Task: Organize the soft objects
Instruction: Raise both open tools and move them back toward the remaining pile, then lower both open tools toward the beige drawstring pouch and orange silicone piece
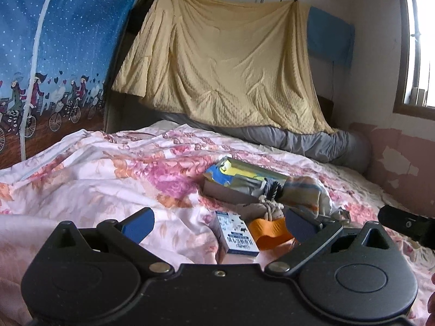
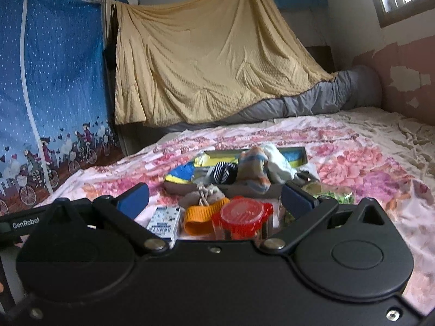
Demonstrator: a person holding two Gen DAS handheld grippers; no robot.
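Both grippers are held spread wide w/ nothing between the jaws — left gripper (image 1: 217, 224) and right gripper (image 2: 214, 199) hang low over the bed (image 2: 367, 163), so the step in hand is judged an approach, no pick made yet. Nearest lie hard items: red-lidded jar (image 2: 242, 213), small carton (image 2: 164, 221), orange band (image 2: 199, 214). Just beyond, soft things — knotted beige cloth (image 2: 204, 194), striped sock (image 2: 224, 172), pastel striped cloth (image 2: 254, 168) — sit in or at an open box (image 2: 299, 153); next, one gripper probably has to be brought past the jar and closed on the knotted cloth.

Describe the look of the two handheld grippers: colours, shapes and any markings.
Both the left gripper and right gripper are matte black, with two rounded lobes, silver pivot rivets and angled link arms ending in blue finger pads. White "GenRobot" lettering marks a black part at the right view's left edge.
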